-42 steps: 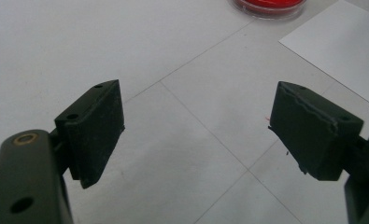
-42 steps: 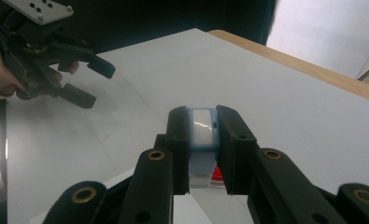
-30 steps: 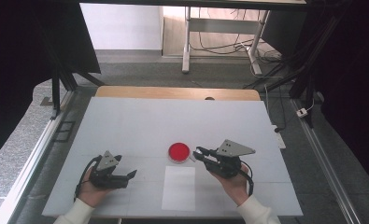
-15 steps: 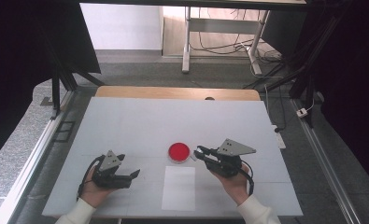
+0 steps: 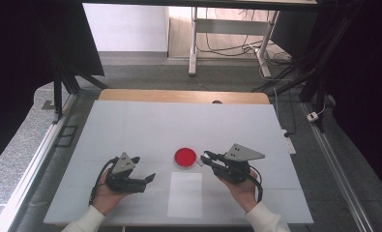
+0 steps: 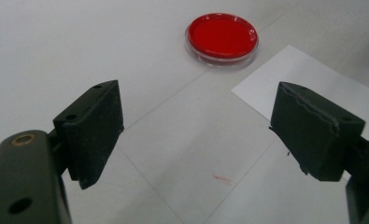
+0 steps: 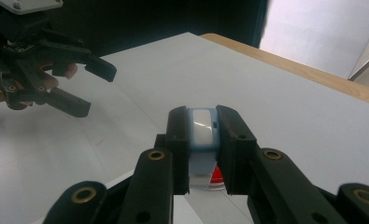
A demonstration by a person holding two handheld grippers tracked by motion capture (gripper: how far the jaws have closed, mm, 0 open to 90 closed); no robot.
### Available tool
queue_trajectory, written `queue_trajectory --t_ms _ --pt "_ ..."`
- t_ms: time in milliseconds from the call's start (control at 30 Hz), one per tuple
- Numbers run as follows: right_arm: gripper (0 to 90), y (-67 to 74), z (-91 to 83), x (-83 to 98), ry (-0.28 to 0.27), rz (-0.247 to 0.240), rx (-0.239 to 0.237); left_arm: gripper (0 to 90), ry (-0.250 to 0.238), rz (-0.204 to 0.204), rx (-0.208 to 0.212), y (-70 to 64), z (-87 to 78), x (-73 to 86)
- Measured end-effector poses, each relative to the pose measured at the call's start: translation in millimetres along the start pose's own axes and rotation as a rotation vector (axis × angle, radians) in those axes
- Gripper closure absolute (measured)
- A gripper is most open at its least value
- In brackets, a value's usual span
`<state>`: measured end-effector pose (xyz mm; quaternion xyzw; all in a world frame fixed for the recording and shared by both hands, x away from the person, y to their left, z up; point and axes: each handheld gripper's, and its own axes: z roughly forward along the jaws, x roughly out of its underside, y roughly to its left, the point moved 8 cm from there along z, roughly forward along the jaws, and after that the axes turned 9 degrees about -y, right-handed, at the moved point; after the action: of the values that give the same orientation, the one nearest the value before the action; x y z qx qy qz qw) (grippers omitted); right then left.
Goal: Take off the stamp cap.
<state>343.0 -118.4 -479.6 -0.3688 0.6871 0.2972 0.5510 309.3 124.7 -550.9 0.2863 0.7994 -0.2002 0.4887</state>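
A round red dish with a clear rim (image 5: 185,156) (image 6: 222,35) sits on the white table, just beyond a white sheet of paper (image 5: 185,194) (image 6: 308,88). My left gripper (image 5: 147,179) (image 6: 196,121) is open at the paper's left edge, nothing between its jaws, pointing toward the dish. My right gripper (image 5: 205,157) (image 7: 202,126) is shut on a small light-blue and white block (image 7: 202,129), its tip right beside the dish's right rim. A red sliver of the dish (image 7: 216,176) peeks out under the held block. The left gripper (image 7: 95,86) appears farther off in the right gripper view.
The white table (image 5: 179,121) has a wooden strip (image 5: 183,96) along its far edge and a faint red mark (image 6: 222,178) near the left gripper. Black frame legs and cables stand on the floor beyond and beside the table.
My left gripper has shifted a little to the right, toward the paper, and risen slightly. The right gripper has stayed where it was with the block in it.
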Motion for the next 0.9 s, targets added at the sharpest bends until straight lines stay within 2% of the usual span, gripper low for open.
queue_trajectory --t_ms 267,467,900 --pt "75.1 0.0 1.5 0.2 -0.003 0.001 0.005 16.8 -0.016 0.014 -0.003 -5.2 8.2 -10.9" --pt "75.1 0.5 2.0 0.1 -0.004 0.003 0.003 16.4 -0.031 0.019 0.011 -12.8 16.0 -21.5" --pt "75.1 0.9 4.5 1.3 -0.004 0.013 0.003 16.8 -0.031 0.032 0.036 -22.2 29.4 -30.9"
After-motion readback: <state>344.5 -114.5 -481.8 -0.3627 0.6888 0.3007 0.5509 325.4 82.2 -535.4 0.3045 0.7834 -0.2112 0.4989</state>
